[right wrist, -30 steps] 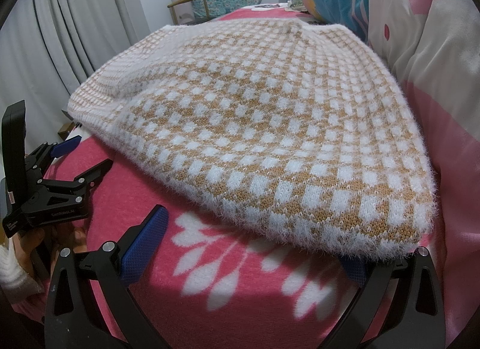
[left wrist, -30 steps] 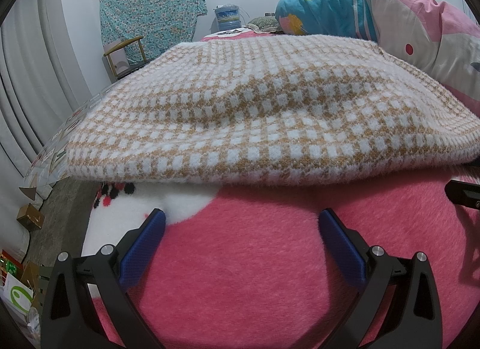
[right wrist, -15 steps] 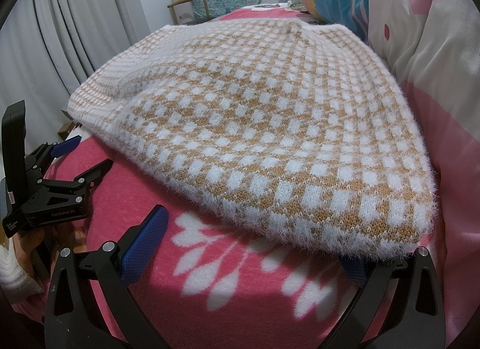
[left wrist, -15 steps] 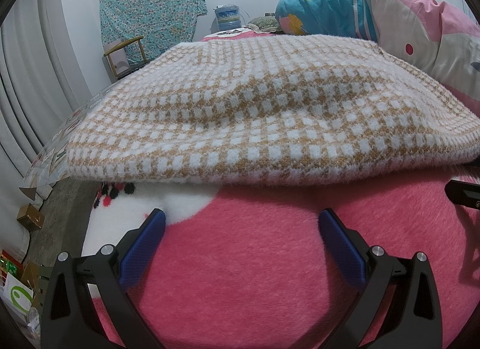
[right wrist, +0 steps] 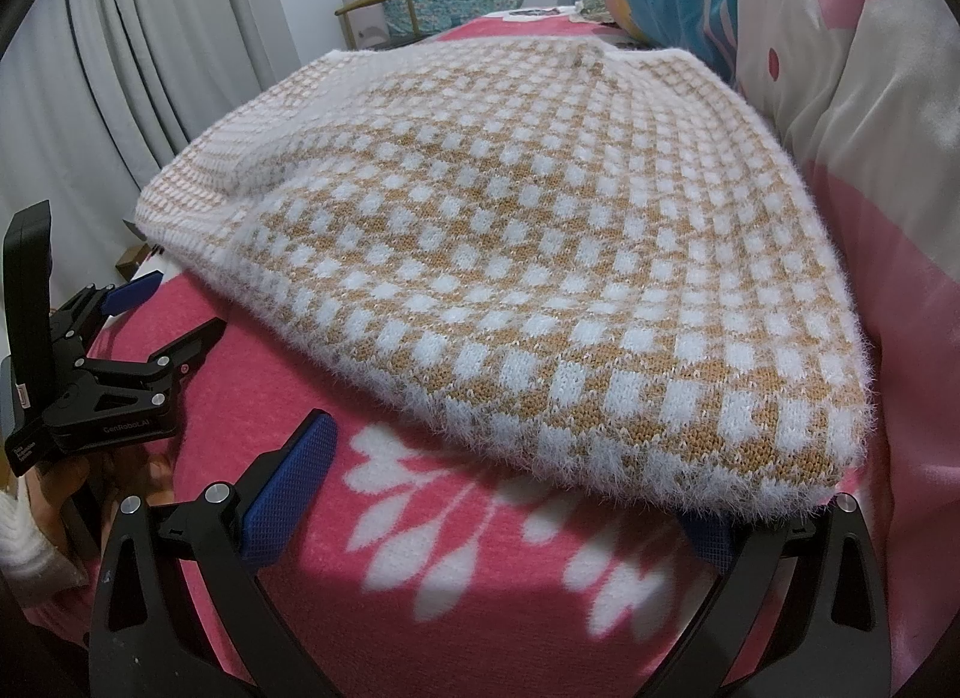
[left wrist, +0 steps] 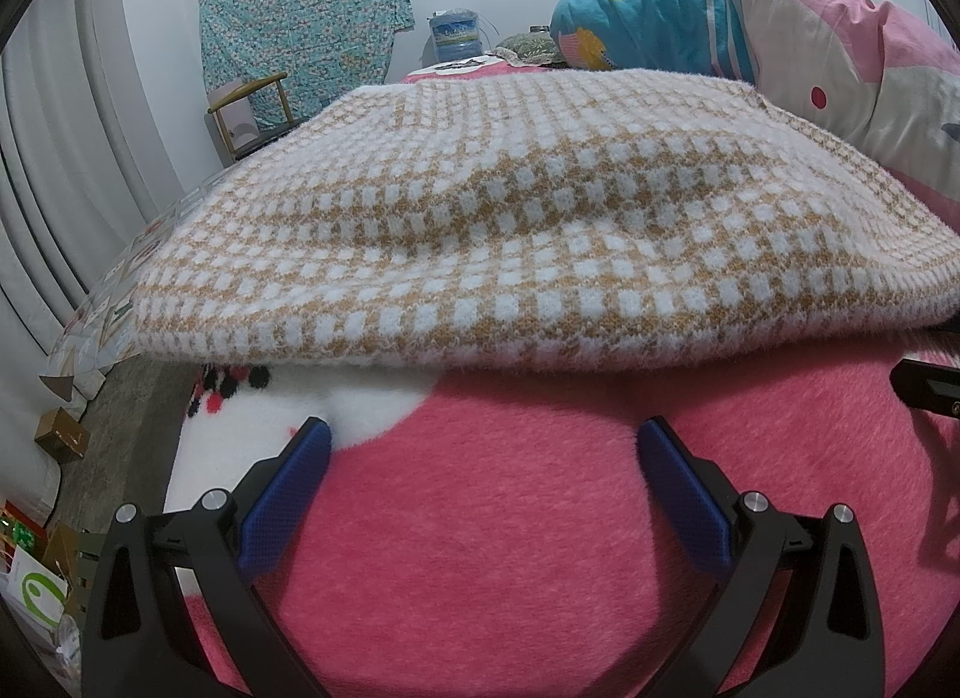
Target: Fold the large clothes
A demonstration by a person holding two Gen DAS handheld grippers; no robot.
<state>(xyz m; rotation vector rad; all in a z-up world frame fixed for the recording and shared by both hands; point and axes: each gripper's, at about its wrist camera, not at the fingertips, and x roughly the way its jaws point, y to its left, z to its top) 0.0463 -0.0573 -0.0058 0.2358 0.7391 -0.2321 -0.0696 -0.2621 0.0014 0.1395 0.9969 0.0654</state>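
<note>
A fuzzy tan-and-white checked sweater (left wrist: 510, 230) (right wrist: 540, 254) lies folded on a pink blanket (left wrist: 540, 518). My left gripper (left wrist: 483, 446) is open, low over the blanket, a short way in front of the sweater's near edge and not touching it. It also shows at the left of the right wrist view, where the left gripper (right wrist: 171, 311) is held by a hand. My right gripper (right wrist: 516, 464) is open at the sweater's near corner. Its left pad (right wrist: 288, 494) is over the blanket, while the right pad (right wrist: 711, 542) is partly hidden under the fuzzy edge.
A pink, grey and teal quilt (left wrist: 840, 68) (right wrist: 870, 98) is heaped along the right side. Grey curtains (right wrist: 150, 68) hang on the left, with a wooden chair (left wrist: 246, 116) and a floral cloth (left wrist: 306, 32) at the back. Boxes (left wrist: 60, 434) lie on the floor beside the bed.
</note>
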